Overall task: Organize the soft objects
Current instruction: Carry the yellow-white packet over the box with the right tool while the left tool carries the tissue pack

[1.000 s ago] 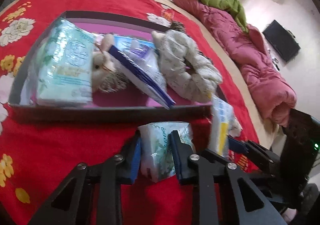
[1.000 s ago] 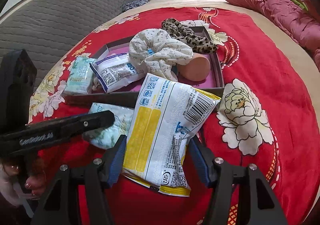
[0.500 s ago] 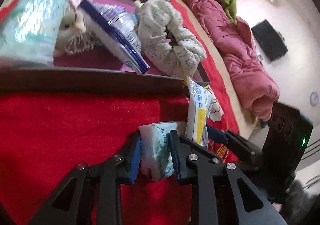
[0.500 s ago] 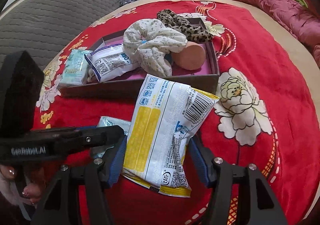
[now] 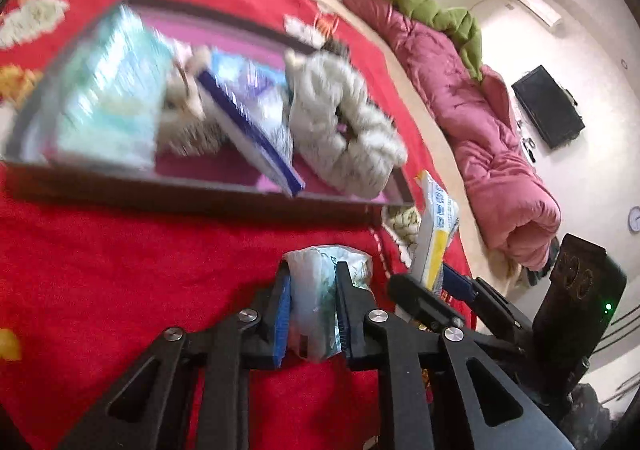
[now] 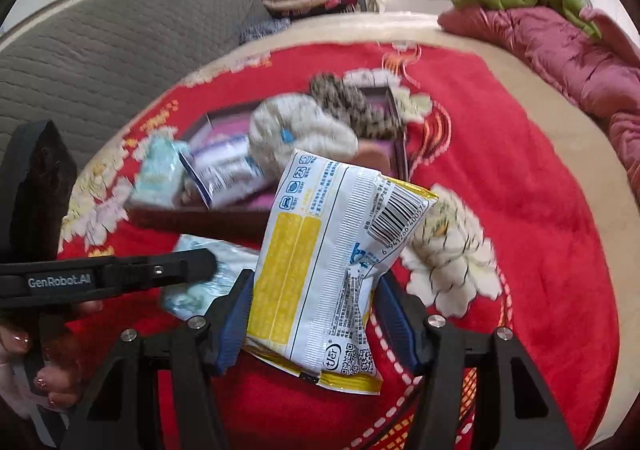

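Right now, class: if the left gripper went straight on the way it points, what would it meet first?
Probably the red flowered bedspread, then the dark box's near wall; depth is unclear. The left gripper grips a small tissue pack.

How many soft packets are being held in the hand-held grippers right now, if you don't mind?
2: a small green-print tissue pack in the left hand-held gripper, and a yellow-and-white packet in the right hand-held gripper.

Both wrist cameras are looking forward and steeply down along their own fingers, close above the red floral blanket [image 5: 120, 270]. The left view is facing the shallow box [image 5: 180, 193] from its near long side, the right from further right. Both are sharing the box, the blanket and the pink quilt [image 6: 560, 49].
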Demonstrator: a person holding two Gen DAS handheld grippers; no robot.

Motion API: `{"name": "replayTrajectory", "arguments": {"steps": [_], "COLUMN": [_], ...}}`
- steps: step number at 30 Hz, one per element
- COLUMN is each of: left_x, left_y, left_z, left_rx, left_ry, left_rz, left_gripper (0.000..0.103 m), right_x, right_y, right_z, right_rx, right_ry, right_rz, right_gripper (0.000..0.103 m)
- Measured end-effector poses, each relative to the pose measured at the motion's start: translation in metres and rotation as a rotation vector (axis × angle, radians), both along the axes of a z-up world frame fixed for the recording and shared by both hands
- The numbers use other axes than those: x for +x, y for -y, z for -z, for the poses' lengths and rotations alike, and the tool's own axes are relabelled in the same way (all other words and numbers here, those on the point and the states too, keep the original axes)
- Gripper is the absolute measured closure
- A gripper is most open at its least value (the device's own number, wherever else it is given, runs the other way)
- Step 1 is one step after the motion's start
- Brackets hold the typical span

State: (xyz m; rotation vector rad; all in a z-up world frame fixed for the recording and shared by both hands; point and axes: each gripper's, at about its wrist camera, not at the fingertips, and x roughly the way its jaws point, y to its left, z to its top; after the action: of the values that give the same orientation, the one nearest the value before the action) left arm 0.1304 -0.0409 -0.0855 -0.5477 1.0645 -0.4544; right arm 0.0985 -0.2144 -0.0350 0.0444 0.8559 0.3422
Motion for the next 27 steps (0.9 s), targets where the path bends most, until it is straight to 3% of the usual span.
{"name": "replayTrajectory", "arguments": {"steps": [5,12,17,27], "left_x": [-0.014,-0.032,-0.039,-0.040], "left_y": [-0.017,-0.041,-0.053,-0.054], "left_z": [-0.031,-0.080,-0.110,-0.129], "left_rx": [0.055,0.209,0.322,0.373], "left_ry": [0.067,0.197,0.243,0.276], "left_rz": [-0.046,-0.160,-0.244,-0.273], "left_gripper": [0.083,0.083,0.083,0.083], "right_x": [-0.004,-0.008,-0.008,-0.006], "right_y": [-0.005,-0.017,-0.024,-0.025], "right_z": [-0.015,-0.030,-0.037,-0.051], "right_rx": [0.000,-0.023,-0.037,-0.024], "right_ry": [0.072,0.153,0.195,0.260], "right_rz": [-0.029,-0.072,-0.098,-0.105], "right_gripper": [0.042,0.042,0.042,0.042]}}
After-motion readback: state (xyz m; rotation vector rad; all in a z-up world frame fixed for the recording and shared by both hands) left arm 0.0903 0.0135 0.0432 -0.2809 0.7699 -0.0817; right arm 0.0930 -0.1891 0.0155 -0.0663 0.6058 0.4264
